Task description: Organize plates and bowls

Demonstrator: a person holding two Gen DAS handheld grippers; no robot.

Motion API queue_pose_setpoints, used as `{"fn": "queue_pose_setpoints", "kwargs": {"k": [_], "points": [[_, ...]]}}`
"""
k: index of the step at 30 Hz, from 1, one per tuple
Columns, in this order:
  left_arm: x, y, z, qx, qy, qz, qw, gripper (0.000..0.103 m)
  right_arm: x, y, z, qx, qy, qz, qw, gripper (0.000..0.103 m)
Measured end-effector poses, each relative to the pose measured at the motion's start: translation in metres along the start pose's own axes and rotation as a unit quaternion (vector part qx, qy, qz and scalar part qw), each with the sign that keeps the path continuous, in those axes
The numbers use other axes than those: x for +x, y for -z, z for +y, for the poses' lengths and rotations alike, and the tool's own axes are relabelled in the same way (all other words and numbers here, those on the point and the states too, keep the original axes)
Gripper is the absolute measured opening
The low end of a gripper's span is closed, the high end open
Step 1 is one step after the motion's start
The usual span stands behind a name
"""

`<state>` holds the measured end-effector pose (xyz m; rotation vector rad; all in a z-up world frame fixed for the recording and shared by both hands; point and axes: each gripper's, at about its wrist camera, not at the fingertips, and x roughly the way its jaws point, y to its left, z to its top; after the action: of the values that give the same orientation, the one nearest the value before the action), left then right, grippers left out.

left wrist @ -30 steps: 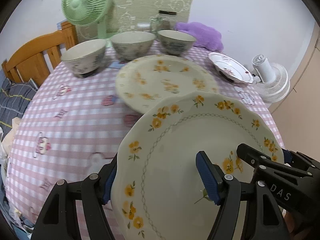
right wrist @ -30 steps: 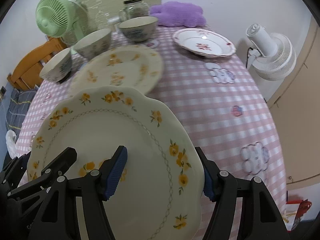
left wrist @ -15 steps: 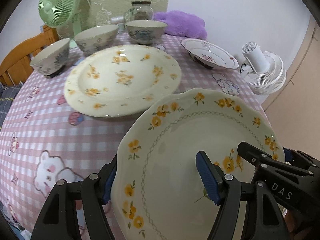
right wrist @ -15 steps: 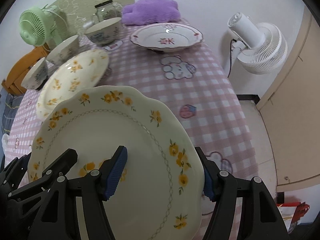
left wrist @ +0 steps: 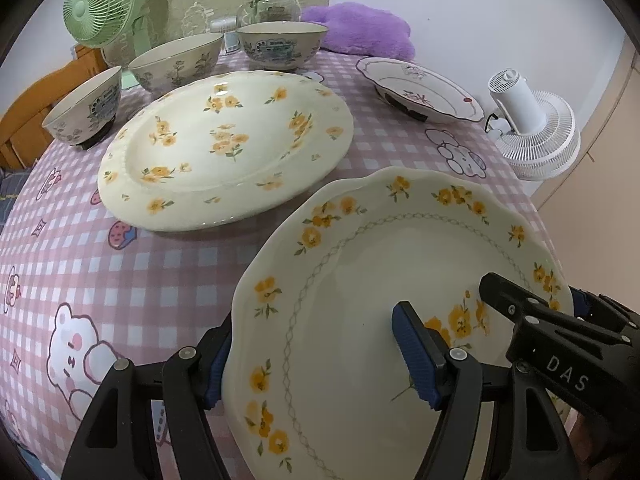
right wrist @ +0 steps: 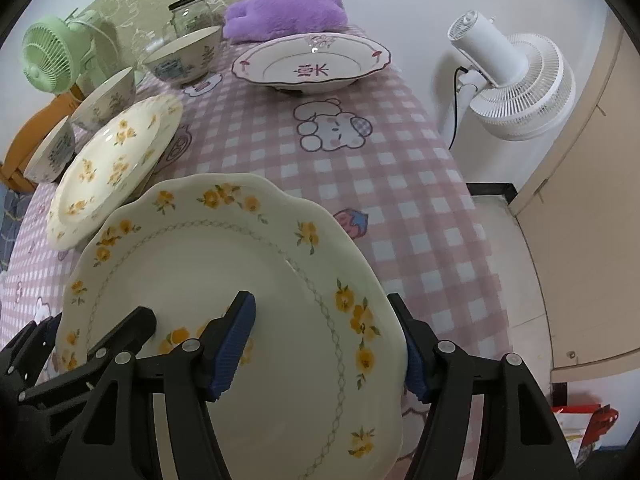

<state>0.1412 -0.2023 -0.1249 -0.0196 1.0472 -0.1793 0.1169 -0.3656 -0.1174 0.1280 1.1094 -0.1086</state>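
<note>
Both grippers hold one cream scalloped plate with yellow flowers, seen also in the right wrist view, above the near part of the table. My left gripper clamps its left rim; my right gripper clamps its right rim. A larger cream flowered plate lies on the table ahead. A white plate with red flowers lies at the far right. Three patterned bowls stand in a row at the back.
The table has a pink checked cloth. A green fan, a glass jar and a purple plush stand at the back edge. A white floor fan stands right of the table. A wooden chair is at the left.
Both grippers have carried the scalloped plate to the right and forward along the table. The red-flowered plate now looks nearer. The grip on the plate is unchanged.
</note>
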Motion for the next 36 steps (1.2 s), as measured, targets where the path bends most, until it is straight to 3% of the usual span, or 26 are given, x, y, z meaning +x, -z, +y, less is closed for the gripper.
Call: {"fn": "queue_pose_setpoints", "kwargs": {"k": [7,13,18,21,25,28,36], "points": [[-0.002,-0.003,-0.001,0.012,-0.003,0.011,0.9999,0.076,-0.001,-0.003,0.001,-0.002,0.011,0.011,1.0,0.069],[-0.01,-0.008,0.004,0.033,0.009,0.031,0.9989,0.086,-0.007,0.002,0.001,0.017,0.023,0.034,0.999,0.07],[-0.026,-0.014,0.016,0.054,0.037,0.03,0.9974,0.096,-0.032,0.002,0.007,0.041,0.047,0.018,0.998,0.075],[-0.036,-0.018,0.027,0.065,0.054,0.025,0.9961,0.1,-0.048,0.005,0.012,0.062,0.06,0.006,0.996,0.082],[-0.049,-0.022,0.046,0.084,0.07,0.027,0.9936,0.101,-0.065,0.006,0.03,0.083,0.077,-0.008,0.994,0.083],[-0.061,-0.026,0.062,0.098,0.076,0.015,0.9922,0.101,-0.078,0.007,0.053,0.099,0.063,-0.022,0.993,0.083],[-0.082,-0.045,0.112,0.077,0.058,-0.021,0.9951,0.101,-0.103,-0.003,0.112,0.093,0.044,-0.075,0.992,0.083]]}}
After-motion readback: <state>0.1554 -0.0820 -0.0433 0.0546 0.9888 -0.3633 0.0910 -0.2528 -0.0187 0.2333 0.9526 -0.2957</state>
